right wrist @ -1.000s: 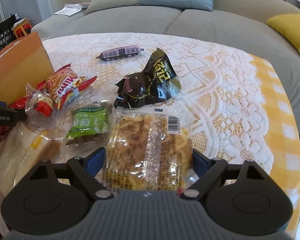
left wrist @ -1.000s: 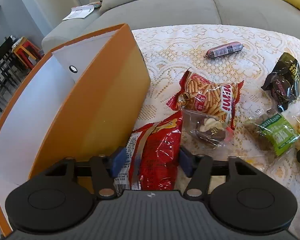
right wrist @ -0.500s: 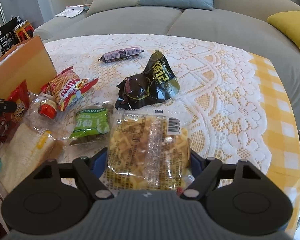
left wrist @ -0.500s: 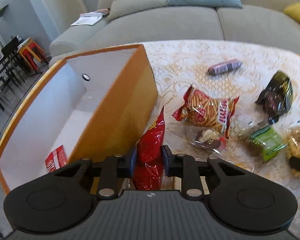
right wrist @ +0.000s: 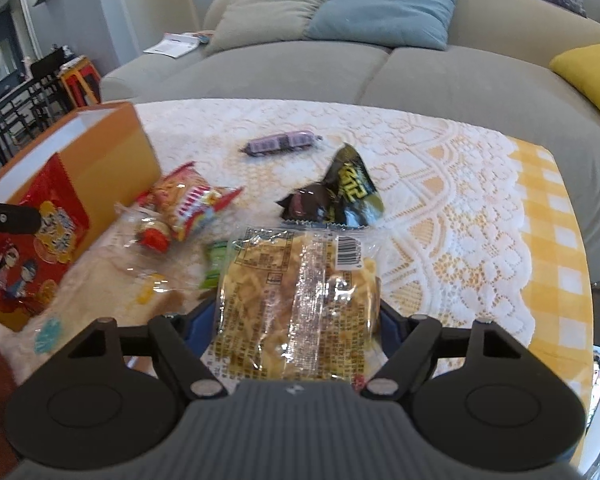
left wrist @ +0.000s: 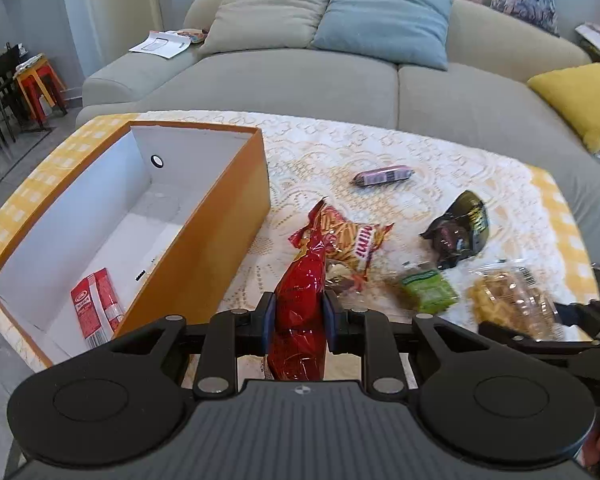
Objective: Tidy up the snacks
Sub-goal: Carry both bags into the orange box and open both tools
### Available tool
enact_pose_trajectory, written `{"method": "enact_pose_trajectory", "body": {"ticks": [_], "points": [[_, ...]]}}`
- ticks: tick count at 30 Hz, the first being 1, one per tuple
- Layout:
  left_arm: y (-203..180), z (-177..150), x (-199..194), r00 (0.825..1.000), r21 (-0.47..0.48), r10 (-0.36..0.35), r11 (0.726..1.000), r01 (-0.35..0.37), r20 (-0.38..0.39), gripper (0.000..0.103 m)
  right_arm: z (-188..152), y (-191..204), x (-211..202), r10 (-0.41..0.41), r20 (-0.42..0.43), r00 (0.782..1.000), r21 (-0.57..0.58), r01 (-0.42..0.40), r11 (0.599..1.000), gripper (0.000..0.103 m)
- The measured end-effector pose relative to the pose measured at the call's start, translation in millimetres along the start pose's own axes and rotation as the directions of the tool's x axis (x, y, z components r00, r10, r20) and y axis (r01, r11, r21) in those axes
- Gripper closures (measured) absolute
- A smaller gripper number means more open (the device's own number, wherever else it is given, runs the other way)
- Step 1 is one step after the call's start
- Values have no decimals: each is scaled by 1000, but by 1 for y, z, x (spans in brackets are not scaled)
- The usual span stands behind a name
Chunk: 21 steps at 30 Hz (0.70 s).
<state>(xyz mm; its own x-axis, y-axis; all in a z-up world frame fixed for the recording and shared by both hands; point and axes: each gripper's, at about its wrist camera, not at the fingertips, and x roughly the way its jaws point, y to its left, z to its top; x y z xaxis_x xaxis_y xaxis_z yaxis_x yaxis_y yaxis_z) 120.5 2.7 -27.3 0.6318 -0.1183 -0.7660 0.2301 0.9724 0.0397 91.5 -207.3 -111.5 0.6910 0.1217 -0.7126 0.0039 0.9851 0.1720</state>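
My left gripper (left wrist: pixel 298 316) is shut on a red snack bag (left wrist: pixel 300 280) and holds it upright in the air, just right of the orange box (left wrist: pixel 204 240). That box is white inside, with one red packet (left wrist: pixel 96 308) lying on its floor. From the right wrist view the red bag (right wrist: pixel 28 248) hangs in front of the box (right wrist: pixel 112 152). My right gripper (right wrist: pixel 296 320) grips a clear packet of yellow crackers (right wrist: pixel 296 288) by both sides, raised a little over the lace cloth.
On the cloth lie a Mimi stick bag (left wrist: pixel 348 240), a pink sausage (left wrist: pixel 382 176), a dark crumpled bag (left wrist: pixel 460 232), a green raisin bag (left wrist: pixel 428 290) and clear bread packets (right wrist: pixel 148 236). A grey sofa (left wrist: pixel 300 80) stands behind the table.
The left jaws closed on the red bag and lifted it off the table. The right jaws narrowed onto the cracker packet and rose with it.
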Motion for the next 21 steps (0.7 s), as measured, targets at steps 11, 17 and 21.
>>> {"method": "enact_pose_trajectory", "body": {"ticks": [11,17,21], "points": [[20,10,-41,998,-58,-36,998,39,55,76,12,28,-38,110,49,993,-23,-109,994,28],[55,26,-59,995,-106,-21,994,32,96,76,38,60,-45,189,46,981,-94,-184,978,28],[91,44,-65,993,-155,-2,988,20,114,76,67,88,-44,270,28,962,-157,-262,952,28]]}}
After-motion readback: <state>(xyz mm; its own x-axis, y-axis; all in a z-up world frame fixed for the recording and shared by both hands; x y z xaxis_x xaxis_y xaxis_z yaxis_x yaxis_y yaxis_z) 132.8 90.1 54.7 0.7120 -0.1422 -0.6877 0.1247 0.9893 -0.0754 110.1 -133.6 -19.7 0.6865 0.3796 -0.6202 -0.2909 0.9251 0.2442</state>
